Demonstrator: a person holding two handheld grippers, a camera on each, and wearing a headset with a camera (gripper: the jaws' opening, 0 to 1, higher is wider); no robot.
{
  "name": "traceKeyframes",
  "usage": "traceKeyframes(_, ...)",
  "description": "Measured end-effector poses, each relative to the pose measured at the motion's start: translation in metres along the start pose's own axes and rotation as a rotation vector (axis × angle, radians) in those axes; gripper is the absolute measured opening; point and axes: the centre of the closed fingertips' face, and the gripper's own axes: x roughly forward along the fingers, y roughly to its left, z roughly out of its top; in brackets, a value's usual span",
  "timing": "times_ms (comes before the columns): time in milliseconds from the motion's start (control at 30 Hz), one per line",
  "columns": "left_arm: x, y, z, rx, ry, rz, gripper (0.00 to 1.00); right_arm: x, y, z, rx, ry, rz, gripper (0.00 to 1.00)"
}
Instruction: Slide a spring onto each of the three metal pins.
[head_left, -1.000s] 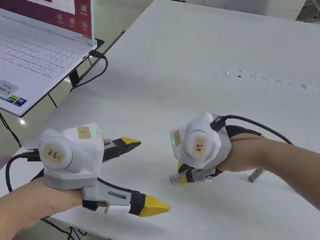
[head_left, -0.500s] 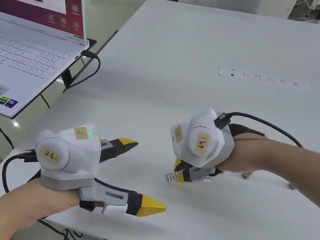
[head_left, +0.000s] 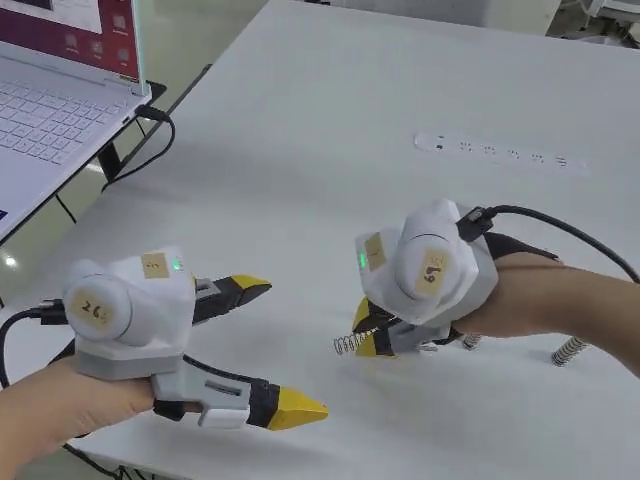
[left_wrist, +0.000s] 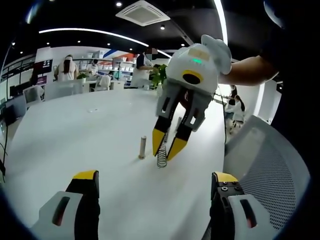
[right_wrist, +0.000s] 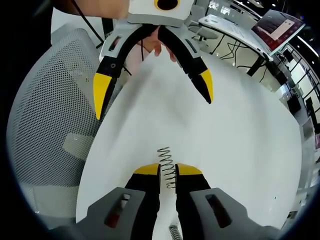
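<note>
Since a second ago the right gripper (head_left: 362, 340) is hardly shifting, its jaws still pinching one spring (head_left: 346, 344) just above the white table (head_left: 330, 130). One laptop (head_left: 50, 110) is standing open at the left. The left gripper (head_left: 292, 348), labelled "26", is holding its jaws wide; the right label is looking like "69". One pin (left_wrist: 142, 147) is standing upright, and one loose spring (head_left: 570, 350) is lying beside the right wrist.

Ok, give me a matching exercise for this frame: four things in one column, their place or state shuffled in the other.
Things: 1 left gripper; 2 right gripper; 3 laptop; 4 power strip.
States: A shut on a spring; B flat on the white table, far side; C jaws open, empty; D left of the table.
Pairs: 1-C; 2-A; 3-D; 4-B.
</note>
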Motion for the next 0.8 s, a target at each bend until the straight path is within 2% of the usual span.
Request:
traceKeyframes(433,0.010,-0.007,0.004,0.023,0.006,-0.032,0.87,-0.020,0.006,-0.016,0.053,0.005,-0.027,0.08)
traceKeyframes(800,0.018,-0.010,0.010,0.043,-0.004,-0.052,0.80,-0.026,0.012,-0.015,0.086,-0.013,-0.042,0.08)
